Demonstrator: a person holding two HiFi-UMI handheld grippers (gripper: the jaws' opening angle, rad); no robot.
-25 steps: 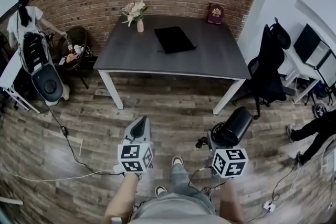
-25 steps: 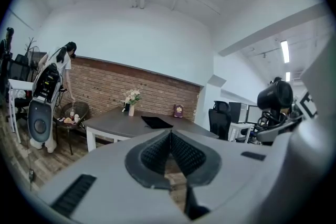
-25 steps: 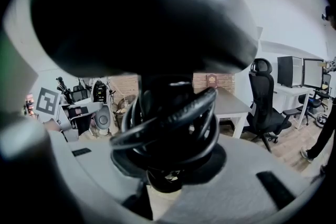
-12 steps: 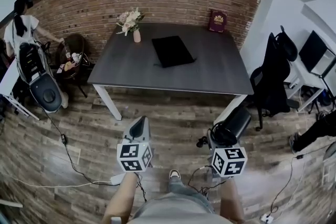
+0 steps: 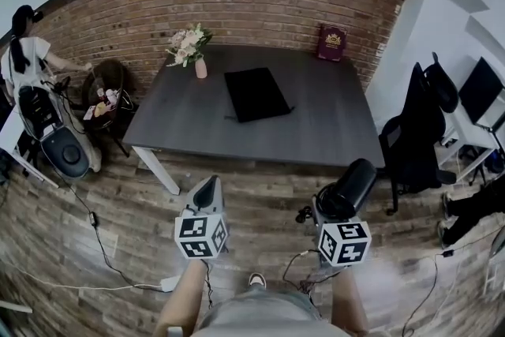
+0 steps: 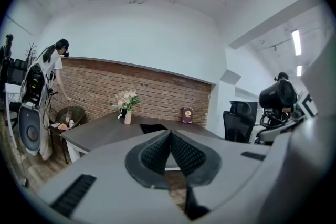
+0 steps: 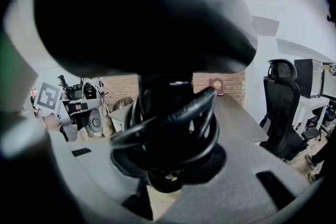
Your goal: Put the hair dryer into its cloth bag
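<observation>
- My right gripper point(image 5: 334, 207) is partly open, and its two jaws squeeze the low part of a big black plastic hair dryer point(image 5: 355, 184).
- In the right gripper view the hair dryer point(image 7: 142, 13) stands up out of the right gripper point(image 7: 168, 168). Its round head fills the top of the view.
- A shiny black cord point(image 7: 173, 118) is wound in loops round the hair dryer's stem, just above the jaws.
- My left gripper point(image 5: 209, 185) is pinched all the way shut. The ribbed pads of the left gripper point(image 6: 169, 139) touch, and nothing is between them.
- I hold both grippers side by side over the brown wooden floor point(image 5: 118, 193), just in front of the table.
- The long dark grey table with white legs point(image 5: 316, 130) stands against a red brick wall point(image 5: 237, 4).
- The flat black cloth bag point(image 5: 255, 93) lies near the middle of the table, well apart from the hair dryer.
- A small pink vase of pale flowers point(image 5: 200, 67) stands at the table's far left corner. A dark red book point(image 5: 331, 43) leans on the wall at the far right.
- A black office chair point(image 5: 418, 130) stands to the right of the table.
</observation>
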